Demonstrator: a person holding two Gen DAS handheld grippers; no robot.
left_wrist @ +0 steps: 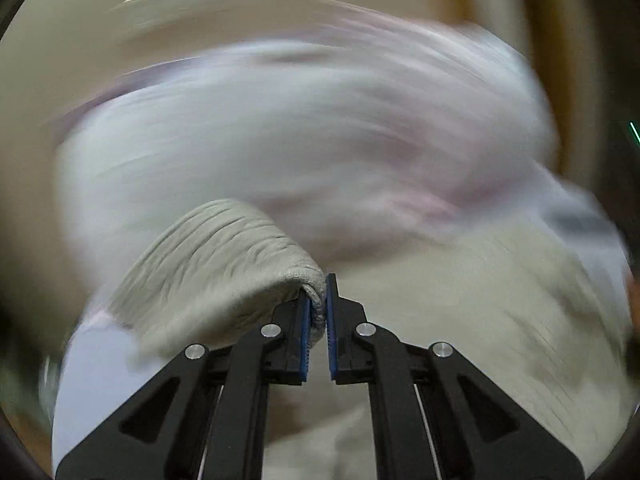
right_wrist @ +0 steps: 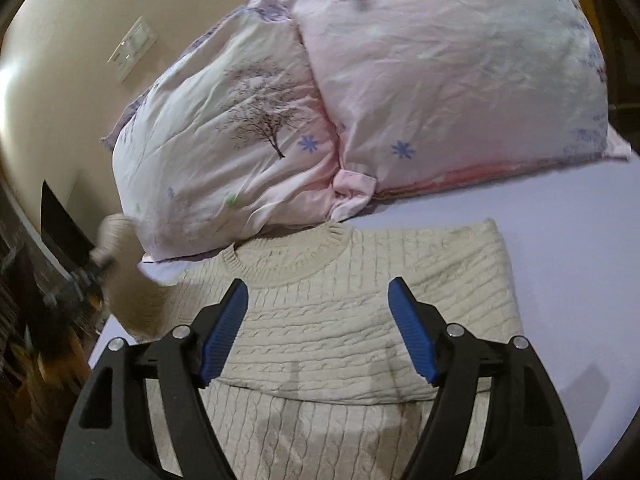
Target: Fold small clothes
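Observation:
A cream cable-knit sweater (right_wrist: 352, 312) lies on the pale lilac bed sheet (right_wrist: 568, 272), neck toward the pillows, its right side folded in. My left gripper (left_wrist: 319, 300) is shut on the ribbed cuff of the sweater's sleeve (left_wrist: 216, 256) and holds it lifted; its view is blurred by motion. That gripper and the raised sleeve (right_wrist: 132, 292) also show blurred at the left of the right wrist view. My right gripper (right_wrist: 318, 328) is open and empty, hovering above the sweater's chest.
Two pink patterned pillows (right_wrist: 440, 80) lie at the head of the bed just beyond the sweater's collar. A beige wall with a switch plate (right_wrist: 132, 46) stands behind at left. The bed's left edge drops to dark clutter (right_wrist: 36, 320).

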